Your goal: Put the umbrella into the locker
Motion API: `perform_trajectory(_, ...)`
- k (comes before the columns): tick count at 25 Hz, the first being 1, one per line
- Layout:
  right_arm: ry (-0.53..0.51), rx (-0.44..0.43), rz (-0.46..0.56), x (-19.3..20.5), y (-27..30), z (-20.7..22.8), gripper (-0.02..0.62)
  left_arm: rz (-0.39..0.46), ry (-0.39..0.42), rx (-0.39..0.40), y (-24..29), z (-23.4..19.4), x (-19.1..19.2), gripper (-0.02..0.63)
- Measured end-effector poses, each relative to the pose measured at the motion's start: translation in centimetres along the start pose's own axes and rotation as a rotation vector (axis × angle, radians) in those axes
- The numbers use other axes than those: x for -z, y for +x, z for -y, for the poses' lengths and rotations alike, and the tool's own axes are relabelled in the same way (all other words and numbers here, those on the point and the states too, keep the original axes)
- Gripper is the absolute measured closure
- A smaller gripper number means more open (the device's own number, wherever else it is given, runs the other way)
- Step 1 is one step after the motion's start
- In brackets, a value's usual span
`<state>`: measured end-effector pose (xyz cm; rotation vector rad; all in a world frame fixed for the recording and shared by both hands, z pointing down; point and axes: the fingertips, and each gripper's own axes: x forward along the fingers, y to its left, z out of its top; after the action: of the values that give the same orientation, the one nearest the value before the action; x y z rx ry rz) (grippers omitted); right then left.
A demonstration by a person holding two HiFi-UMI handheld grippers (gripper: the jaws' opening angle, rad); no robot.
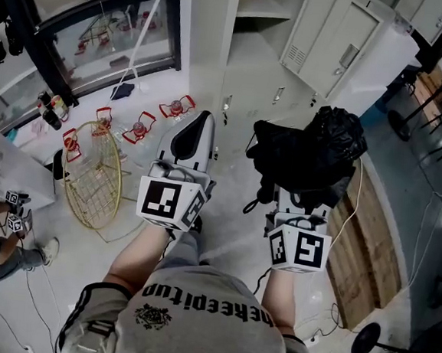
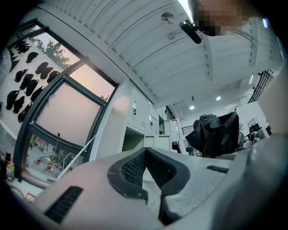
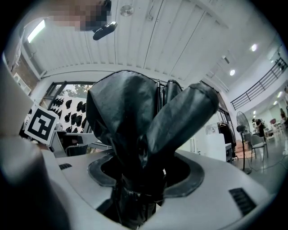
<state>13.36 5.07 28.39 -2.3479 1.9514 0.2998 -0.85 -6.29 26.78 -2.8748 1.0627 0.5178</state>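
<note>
While the right gripper [image 1: 300, 200] clamps the black umbrella [image 1: 315, 153] and the left gripper [image 1: 197, 125] sits closed and empty, the locker [image 1: 329, 37], upper right, looks not yet reached.

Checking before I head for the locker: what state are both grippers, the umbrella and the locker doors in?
Left gripper: fingers shut, nothing between them.
Right gripper: fingers shut on the umbrella.
Umbrella: collapsed, canopy loose and bunched, held off the floor.
Locker doors: those facing the head view are shut.
</note>
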Motion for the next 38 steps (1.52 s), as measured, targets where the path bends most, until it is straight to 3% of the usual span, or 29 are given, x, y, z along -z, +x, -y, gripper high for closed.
perform_trajectory(16,0.004,0.031,0.004,3.0,15.9,2.1,0.341,-0.049,0.046,0.074,14.2,-7.5,3.9,0.603)
perform_trajectory(30,0.008,0.073,-0.014,5.8,25.6,3.6,0.341,-0.129,0.079,0.126,22.6,-12.4,7.4,0.603)
perform_trajectory(38,0.022,0.079,-0.055,7.7,28.4,4.3,0.341,-0.152,0.014,0.143,24.9,-13.7,8.8,0.603)
